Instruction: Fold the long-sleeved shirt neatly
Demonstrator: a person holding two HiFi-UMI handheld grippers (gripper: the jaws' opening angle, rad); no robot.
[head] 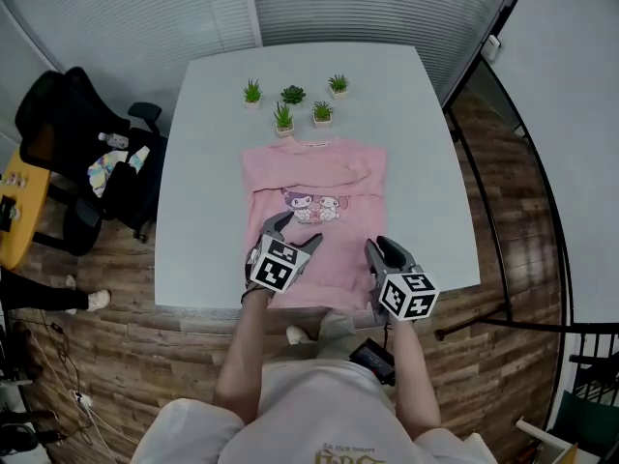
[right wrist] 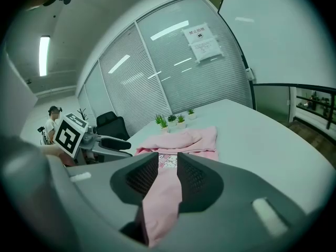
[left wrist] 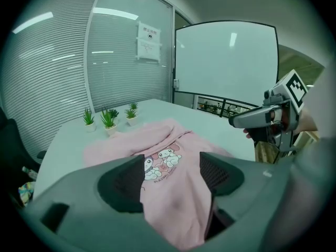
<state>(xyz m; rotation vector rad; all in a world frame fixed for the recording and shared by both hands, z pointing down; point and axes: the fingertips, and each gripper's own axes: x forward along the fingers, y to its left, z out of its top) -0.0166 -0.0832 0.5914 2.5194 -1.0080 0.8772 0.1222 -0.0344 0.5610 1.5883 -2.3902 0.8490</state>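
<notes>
A pink long-sleeved shirt [head: 319, 177] with a cartoon print lies flat on the pale table [head: 203, 162], its hem at the near edge. Both grippers are over its near end. My left gripper [head: 293, 235] is at the near left part. In the left gripper view its jaws [left wrist: 172, 177] stand wide and smooth pink fabric [left wrist: 157, 140] runs between them into the throat, unpinched. My right gripper [head: 384, 251] is at the near right corner. In the right gripper view its jaws [right wrist: 168, 175] are shut on a narrow strip of the shirt [right wrist: 184, 140].
Several small potted plants [head: 290, 104] stand just beyond the collar. A black office chair [head: 68, 143] with clothes on it and a yellow table [head: 14, 201] are left of the table. A black railing [head: 503, 240] runs along the right. The person stands at the near edge.
</notes>
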